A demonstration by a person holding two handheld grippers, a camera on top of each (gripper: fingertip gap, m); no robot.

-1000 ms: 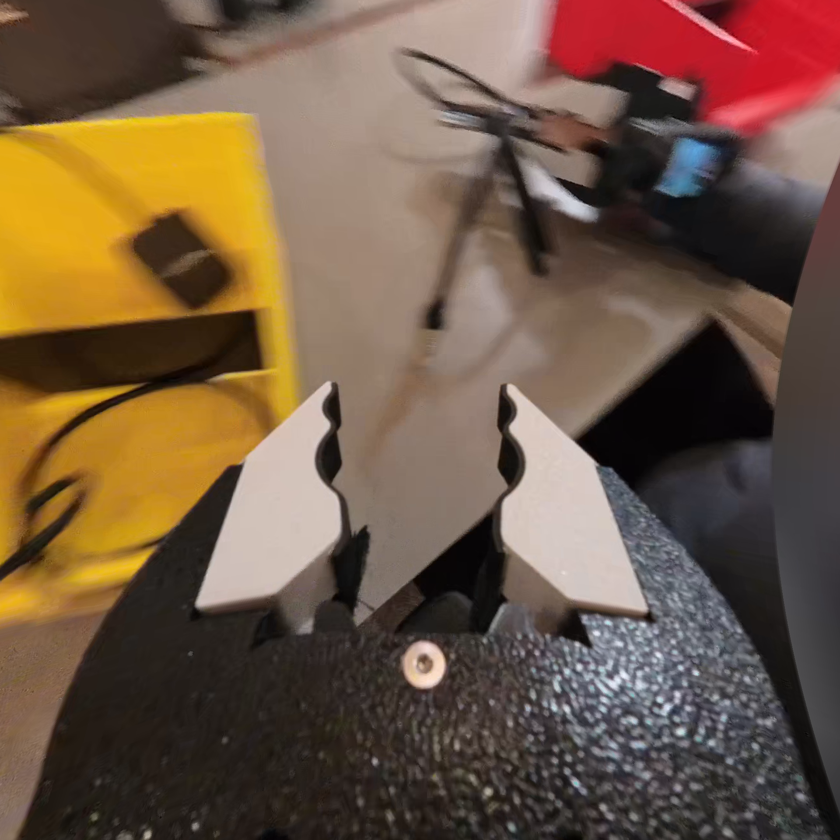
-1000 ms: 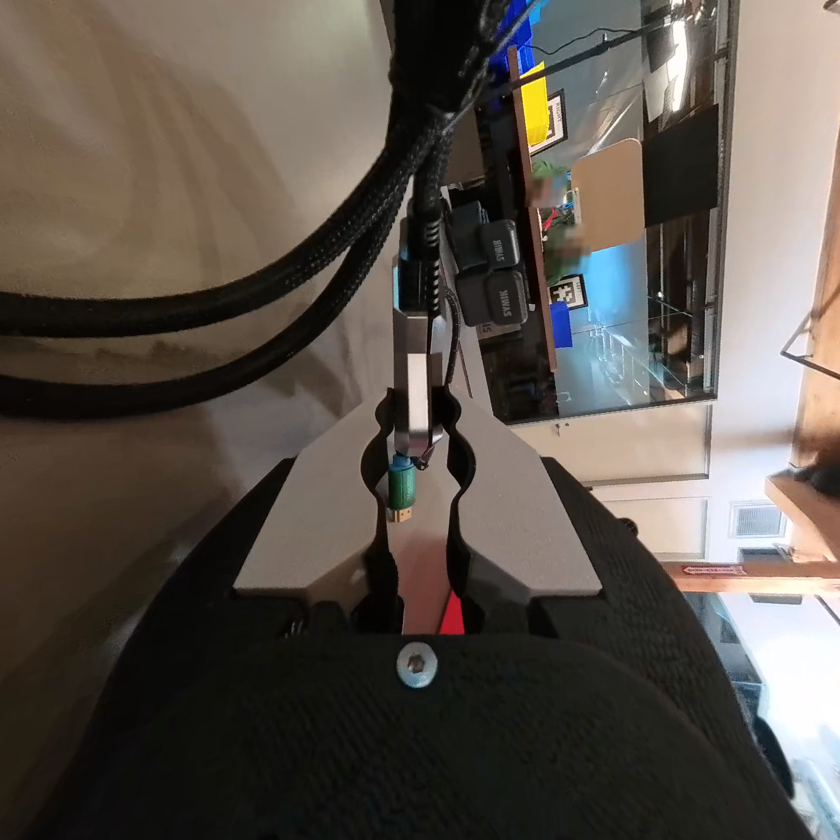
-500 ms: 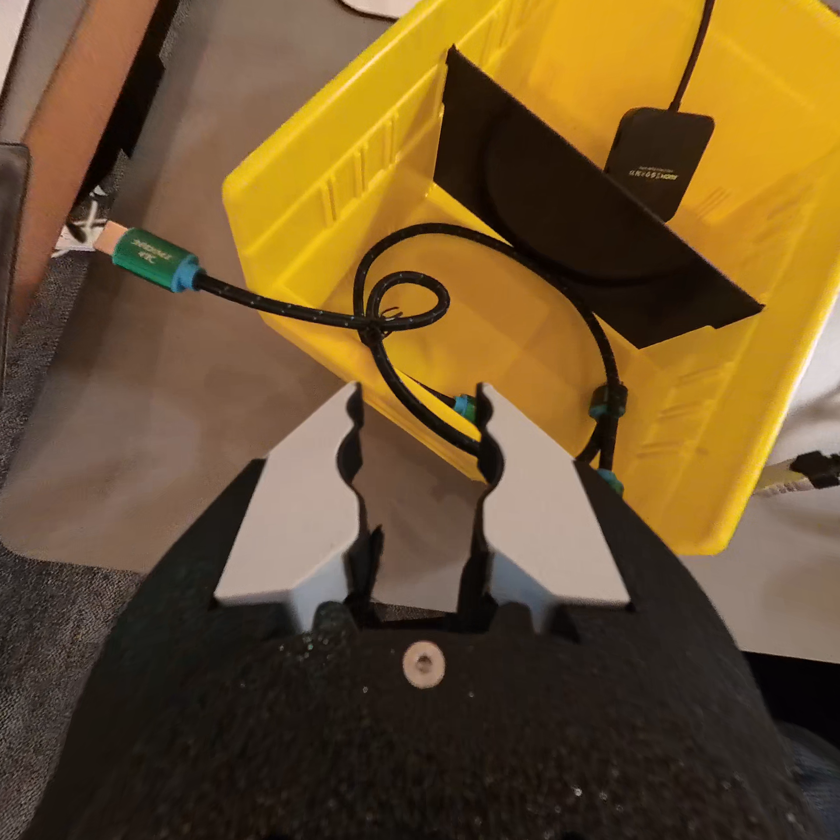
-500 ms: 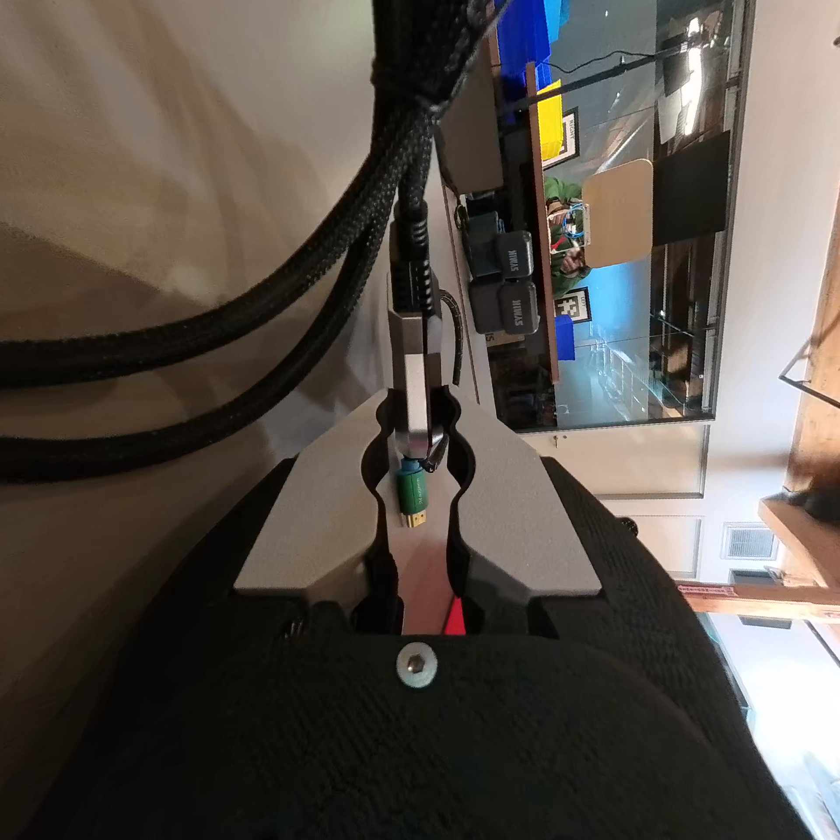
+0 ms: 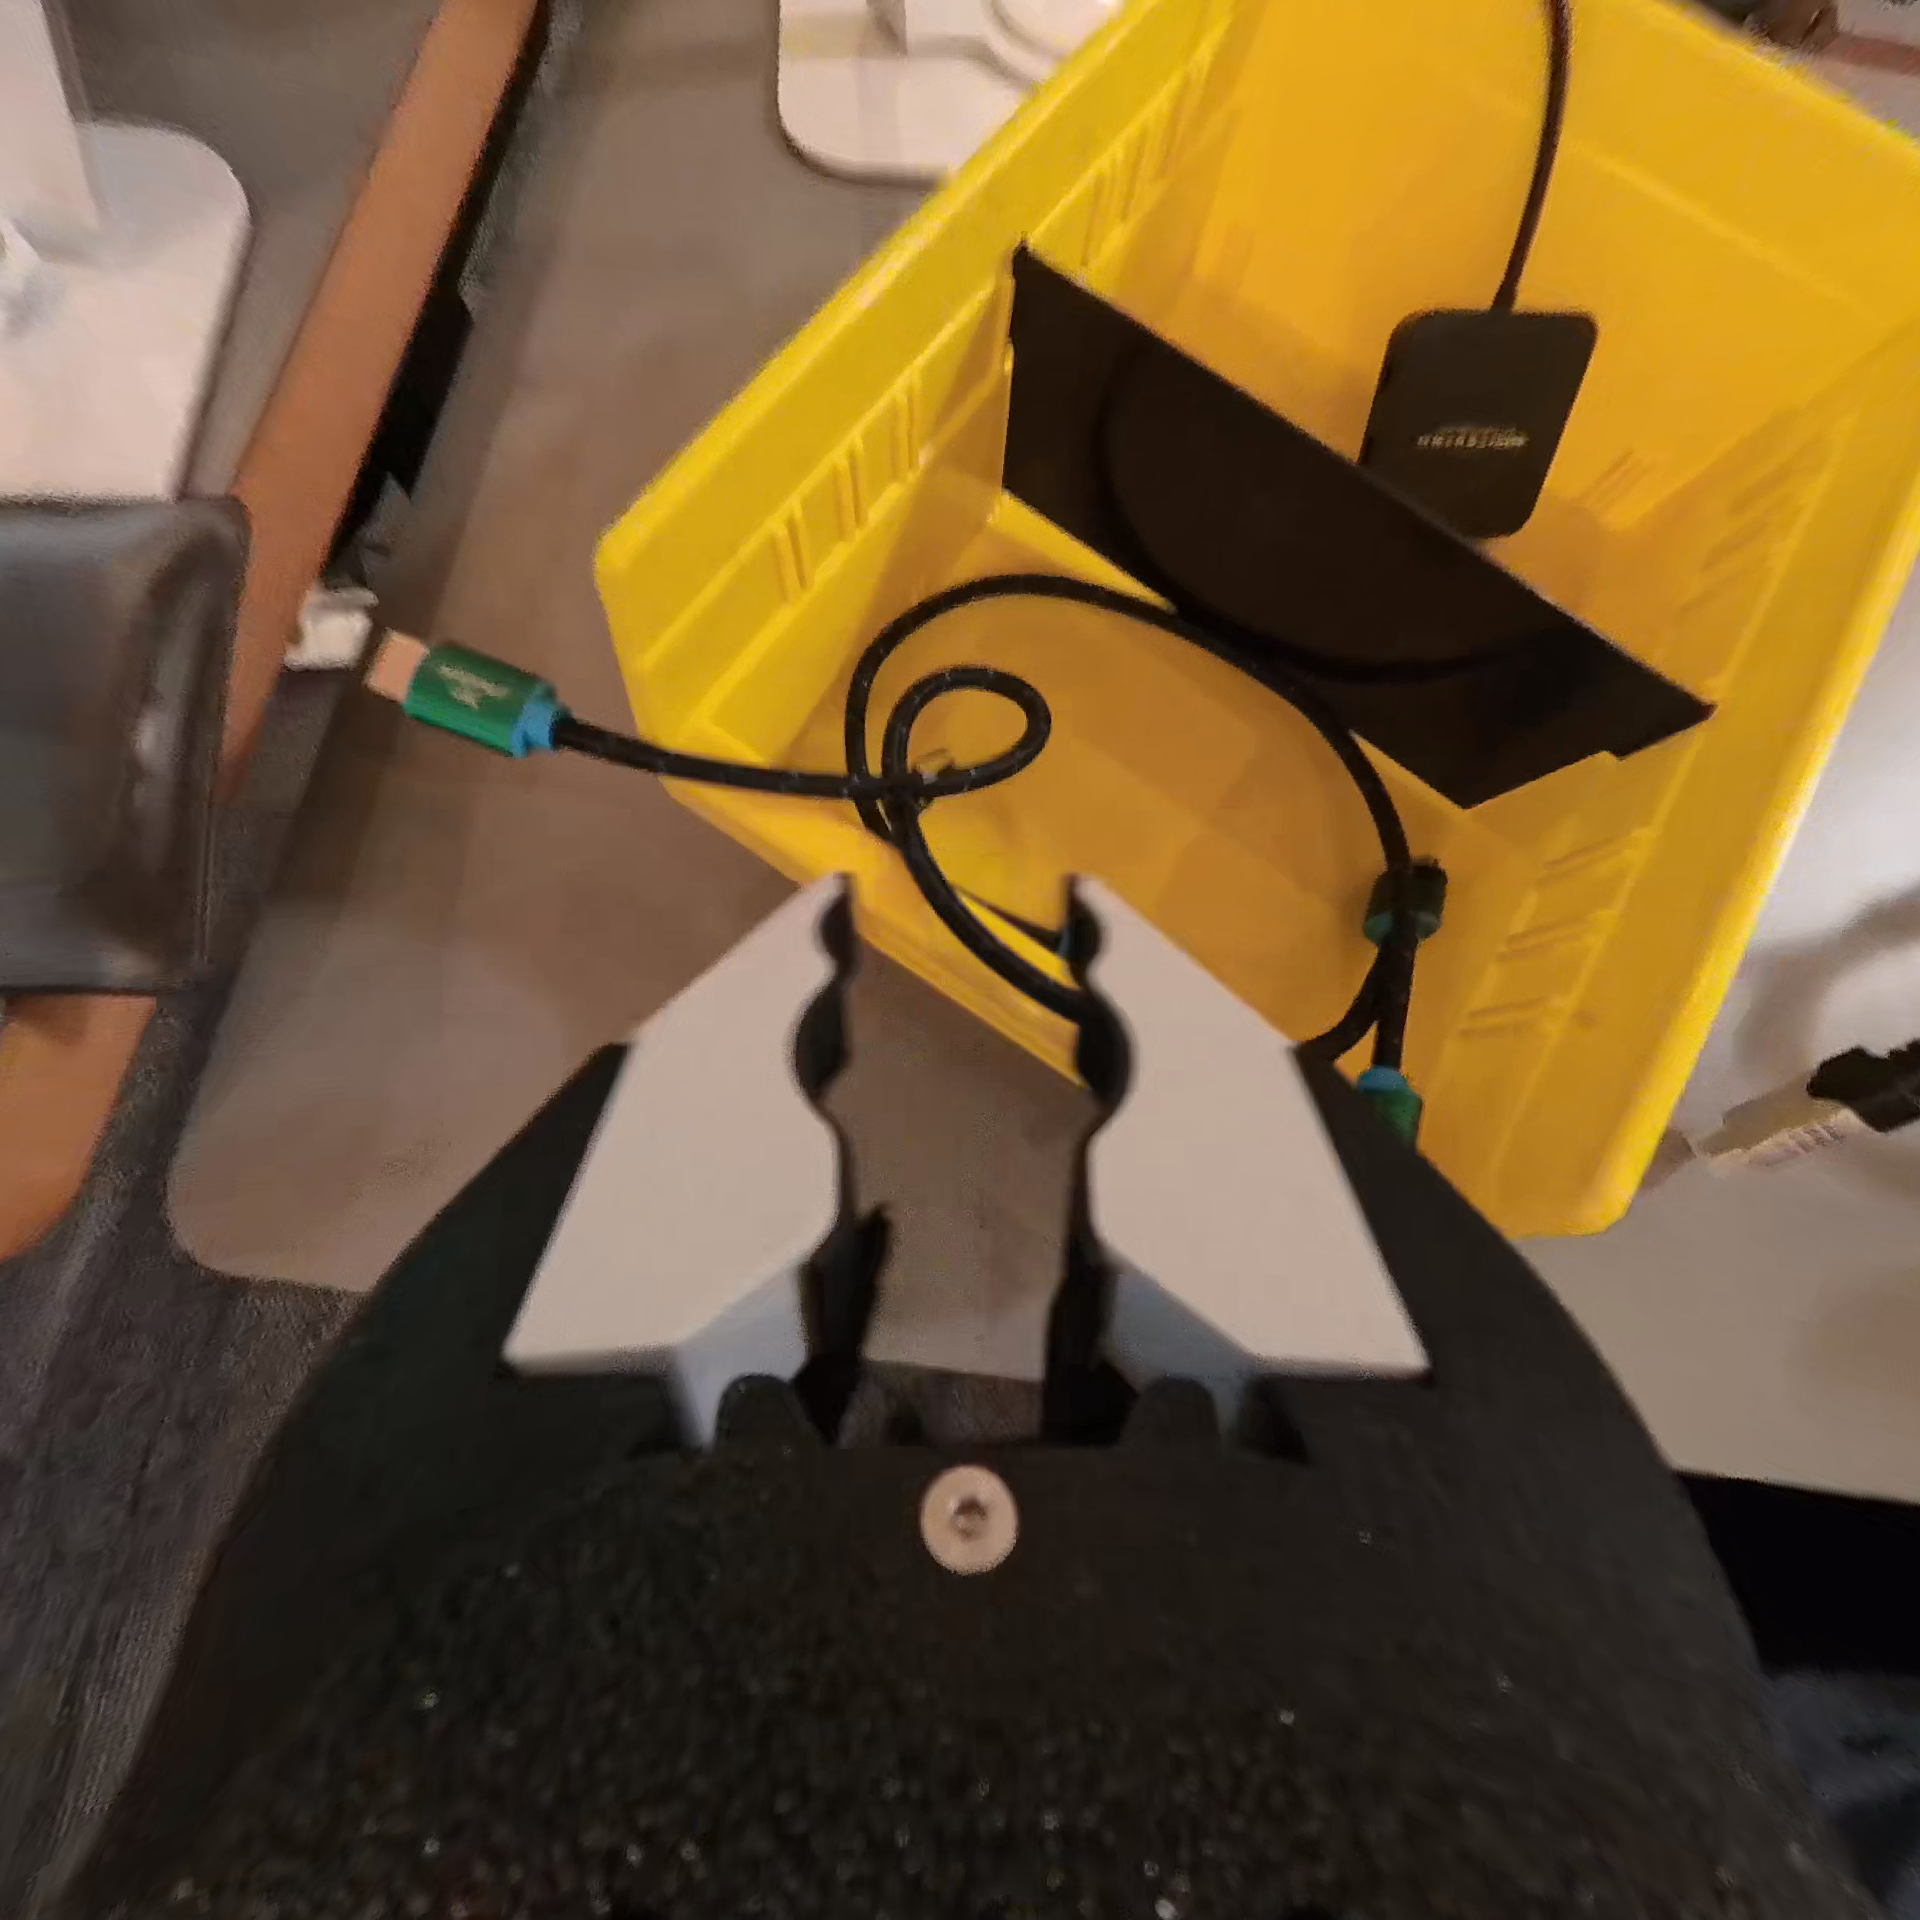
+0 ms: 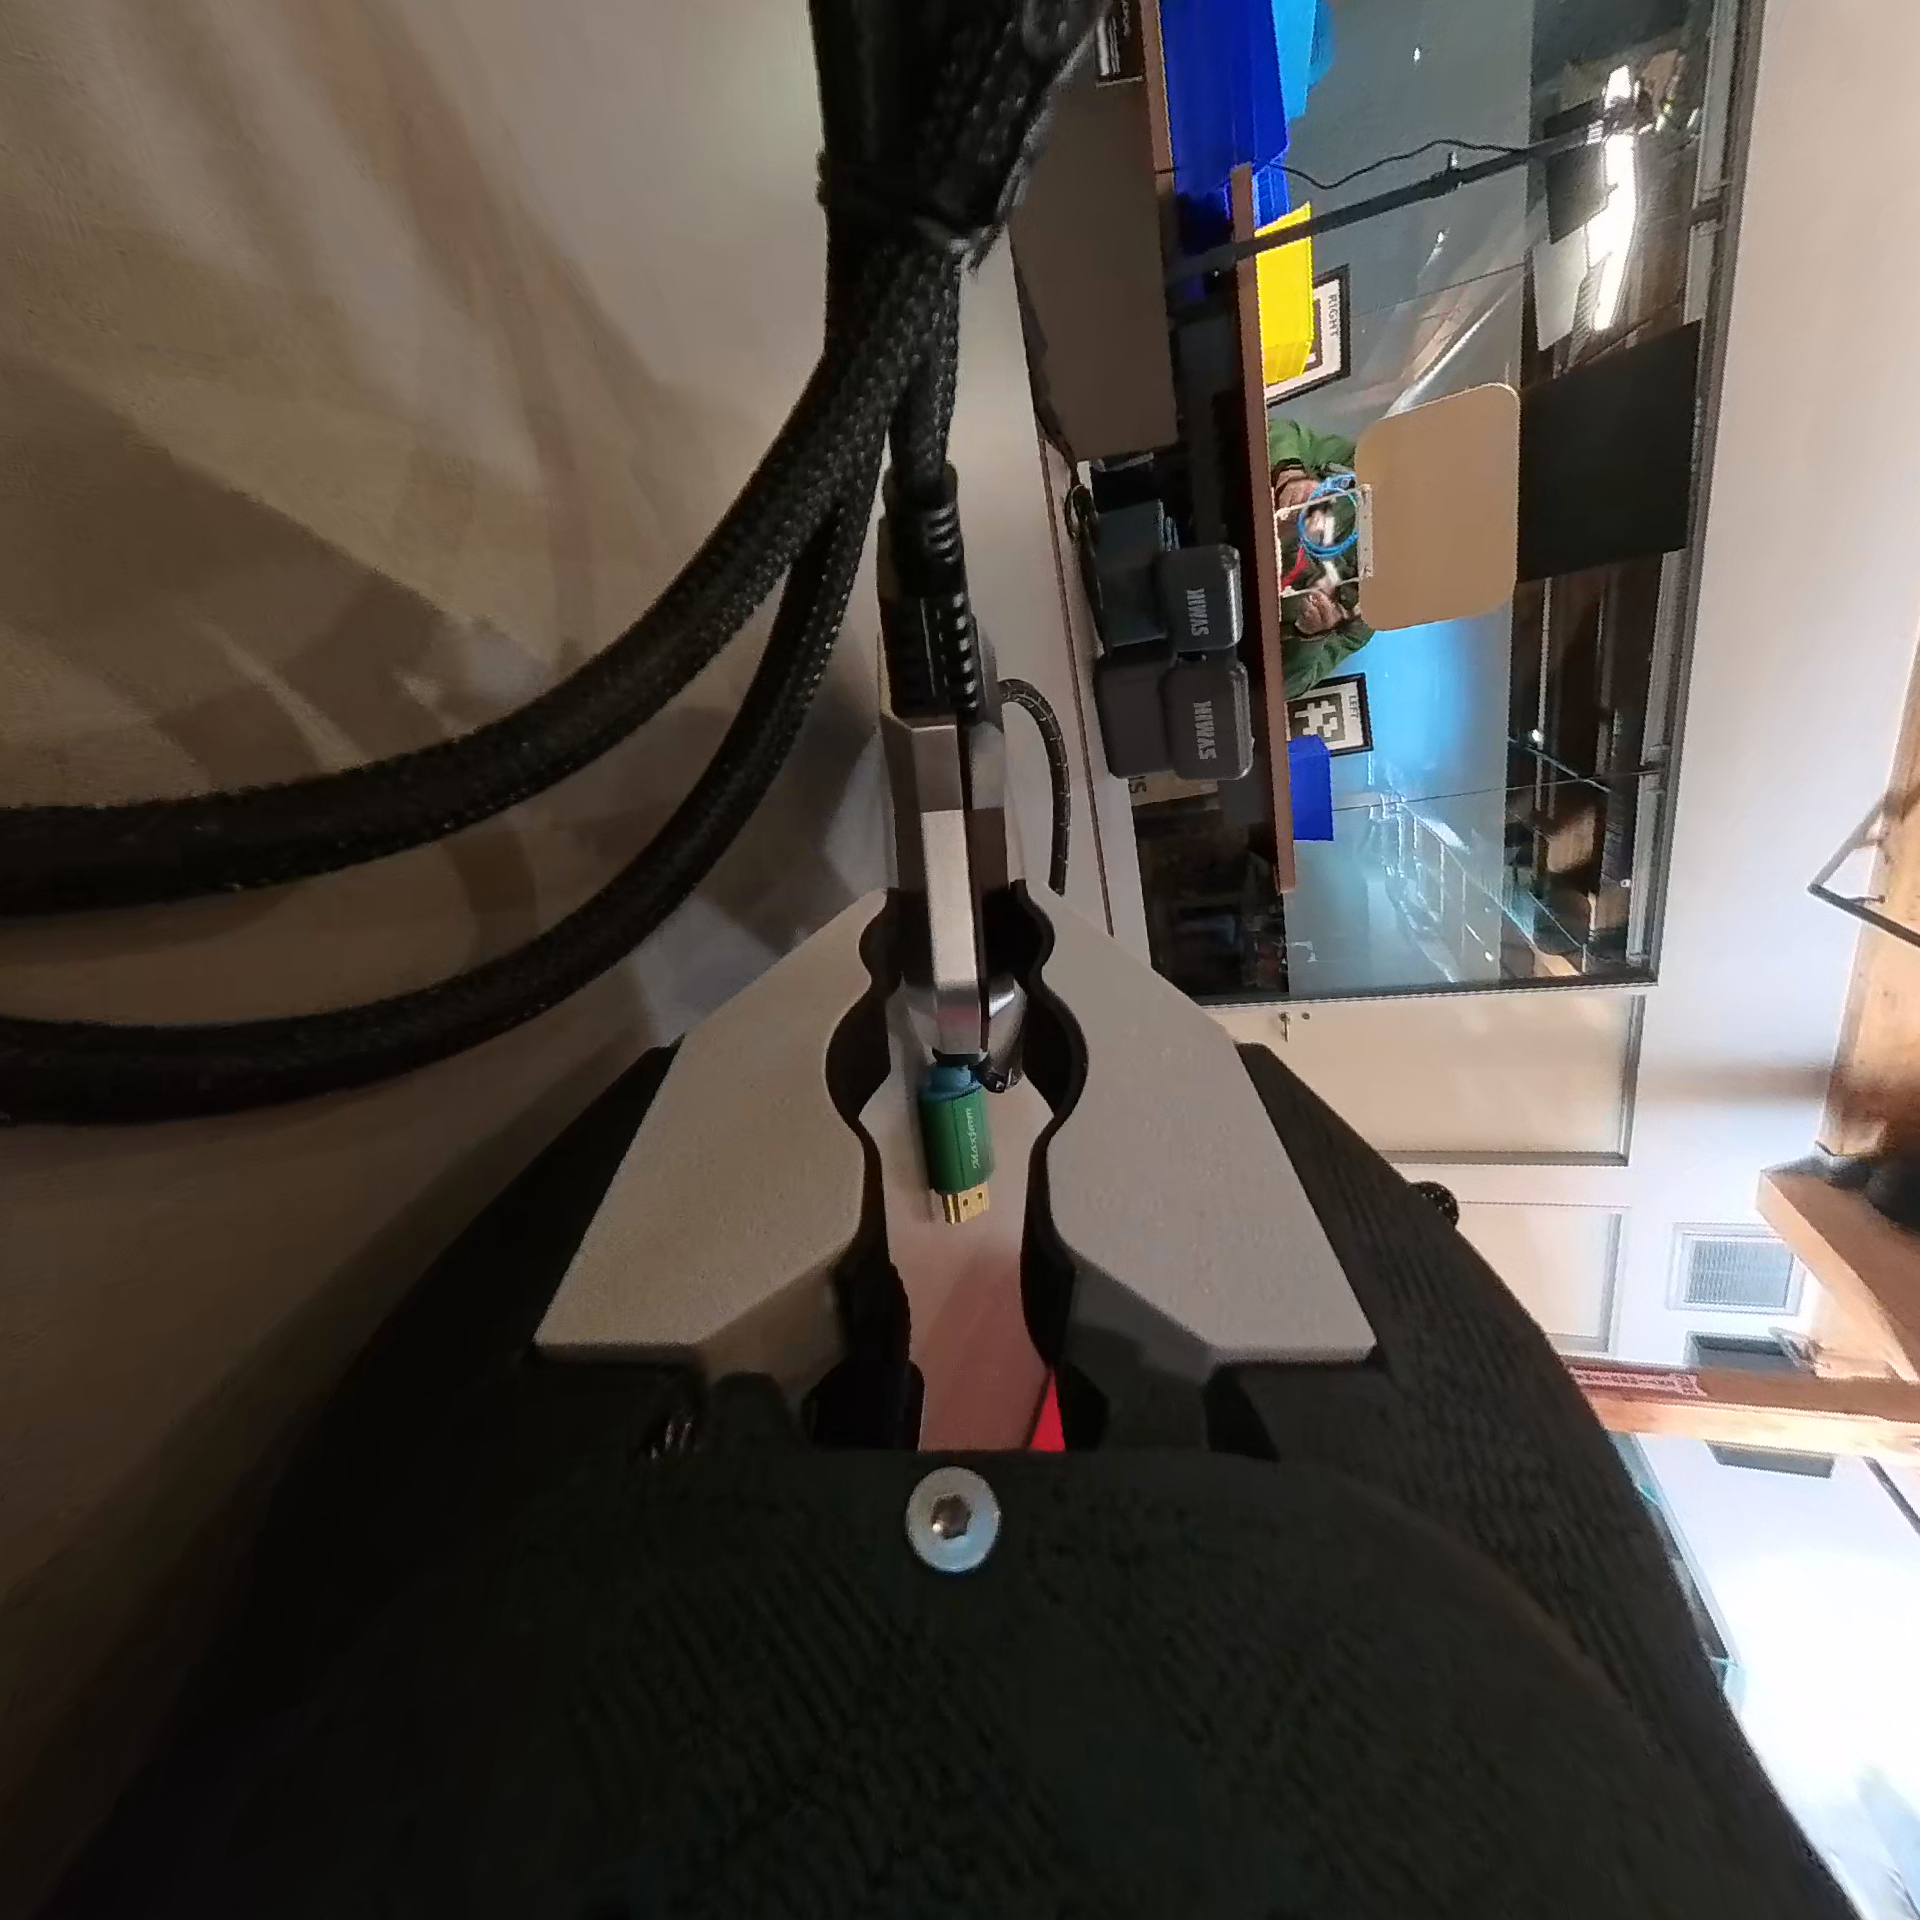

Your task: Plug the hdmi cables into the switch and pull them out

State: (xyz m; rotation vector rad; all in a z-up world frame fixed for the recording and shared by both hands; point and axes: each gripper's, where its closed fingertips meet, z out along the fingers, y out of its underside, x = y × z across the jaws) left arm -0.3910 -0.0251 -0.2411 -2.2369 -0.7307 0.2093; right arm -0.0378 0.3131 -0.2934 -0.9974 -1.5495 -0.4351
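A thin black braided HDMI cable (image 5: pixel 1091 623) lies looped inside the yellow plastic bin (image 5: pixel 1714 935), its green metal plug (image 5: pixel 468 694) poking out over the bin's wall above the grey table (image 5: pixel 436 987). A flat black switch box (image 5: pixel 1475 421) sits in the bin's far compartment, behind a black divider (image 5: pixel 1299 582). The left gripper (image 5: pixel 961 977) hangs just short of the bin, its jaws wide apart and empty. The right gripper (image 6: pixel 956 997) pinches a silver-grey plug (image 6: pixel 951 883) on a thick braided cable (image 6: pixel 416 821); a second green plug (image 6: pixel 961 1138) dangles between its fingers (image 6: pixel 1174 1164).
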